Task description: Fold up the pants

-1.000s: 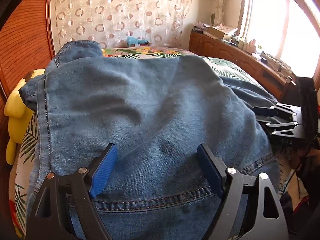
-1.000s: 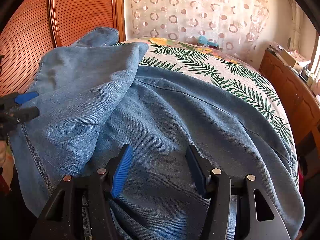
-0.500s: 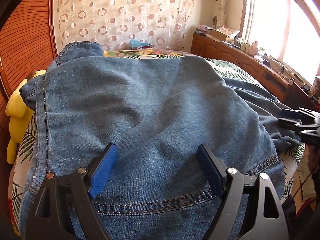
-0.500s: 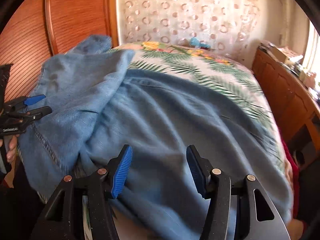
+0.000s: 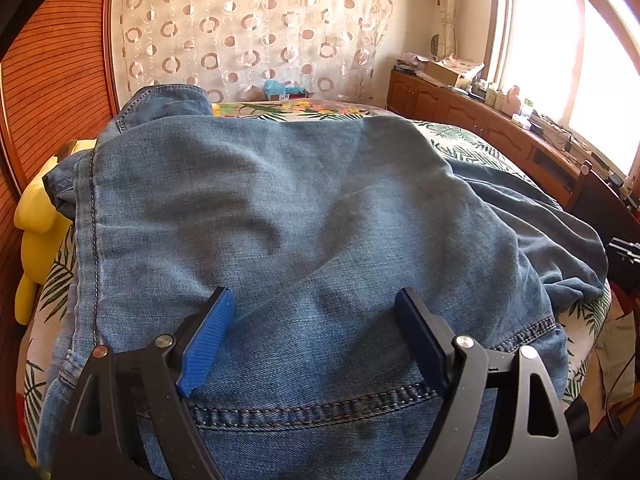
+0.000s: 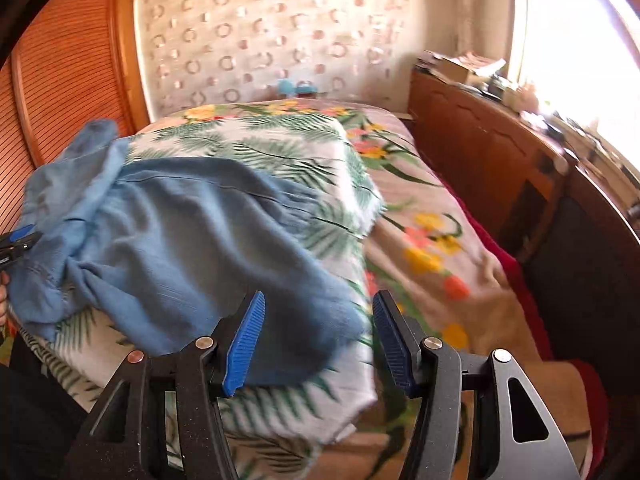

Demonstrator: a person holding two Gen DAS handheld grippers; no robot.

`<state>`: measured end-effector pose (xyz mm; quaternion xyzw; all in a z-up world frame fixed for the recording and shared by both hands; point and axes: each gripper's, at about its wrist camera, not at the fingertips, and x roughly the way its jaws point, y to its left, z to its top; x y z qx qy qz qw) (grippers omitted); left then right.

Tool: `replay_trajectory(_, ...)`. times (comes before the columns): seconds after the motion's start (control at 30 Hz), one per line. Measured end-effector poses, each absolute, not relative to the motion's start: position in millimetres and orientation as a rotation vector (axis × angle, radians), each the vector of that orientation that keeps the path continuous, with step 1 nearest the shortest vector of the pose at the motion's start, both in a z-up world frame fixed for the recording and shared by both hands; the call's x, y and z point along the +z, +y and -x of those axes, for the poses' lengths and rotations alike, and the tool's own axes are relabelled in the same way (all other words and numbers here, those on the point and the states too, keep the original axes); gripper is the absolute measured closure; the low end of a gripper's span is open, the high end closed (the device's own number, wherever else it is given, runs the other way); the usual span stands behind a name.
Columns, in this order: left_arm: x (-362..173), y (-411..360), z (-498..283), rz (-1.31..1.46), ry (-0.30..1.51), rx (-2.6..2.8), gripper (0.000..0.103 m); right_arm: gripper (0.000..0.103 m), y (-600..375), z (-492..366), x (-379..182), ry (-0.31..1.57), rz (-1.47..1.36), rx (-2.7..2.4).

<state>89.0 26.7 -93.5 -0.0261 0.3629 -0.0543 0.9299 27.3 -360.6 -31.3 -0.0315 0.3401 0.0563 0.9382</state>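
Jeans (image 5: 288, 216): half-folded on bed (image 6: 420, 216). Left tongs (image 5: 316, 336) spread, empty, over waistband. Right tongs (image 6: 316, 336) agape, empty; should grip leg end, 9 o'clock, squarely.

l gripper (image 5: 310, 338) & r gripper (image 6: 318, 338) fingers apart (nothing clamped).

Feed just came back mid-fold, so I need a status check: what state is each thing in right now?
jeans: spread rumpled on the bed, partly folded over
left gripper: open above the jeans, gripping nothing
right gripper: open, empty, over the jeans' edge
bedspread: partly covered by the jeans
yellow plush toy: lying beside the jeans
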Motion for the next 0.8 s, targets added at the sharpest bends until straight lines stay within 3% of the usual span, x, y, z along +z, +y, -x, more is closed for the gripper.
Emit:
replay_trajectory(0.57,-57.5,-22.8,-78.7,-0.002,0.689,-0.236,0.02,0.045,-367.3,-27.6,-50.5,0.725,-0.012,0.153)
replay_trajectory(0.8,-54.9,-33.7,-75.9,-0.027,0.683,-0.243,0.02,0.057,-360.7,-29.7,-55.7,0.727,-0.011,0.156)
